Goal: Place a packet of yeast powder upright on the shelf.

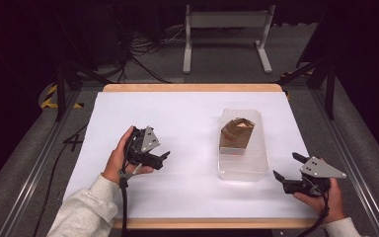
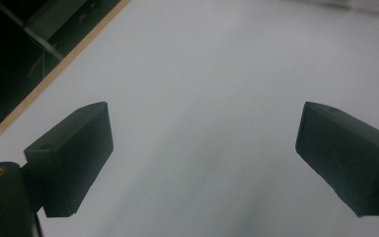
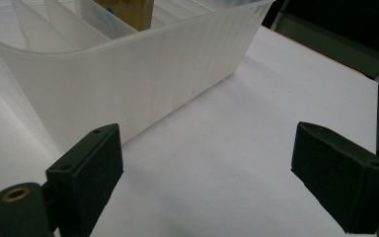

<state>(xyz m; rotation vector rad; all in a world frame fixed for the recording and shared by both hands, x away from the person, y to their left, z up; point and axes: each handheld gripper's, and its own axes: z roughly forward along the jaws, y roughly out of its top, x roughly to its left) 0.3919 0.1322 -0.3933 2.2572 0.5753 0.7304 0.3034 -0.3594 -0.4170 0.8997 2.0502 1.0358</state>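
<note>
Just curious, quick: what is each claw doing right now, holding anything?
Left gripper: open, holding nothing.
Right gripper: open, holding nothing.

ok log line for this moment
left gripper: open, empty | right gripper: open, empty | brown bag: in clear bin

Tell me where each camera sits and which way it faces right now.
High view: above the person's side, looking forward and down on the table; forearms, hands, left tool and right tool show, with the bin between them.
Left gripper view: rides the left tool, looking along its open jaws at bare white tabletop.
Right gripper view: rides the right tool, looking between its open jaws at the bin close ahead.
Shared: the high view and the right gripper view both show the bin with the brown bag inside.
</note>
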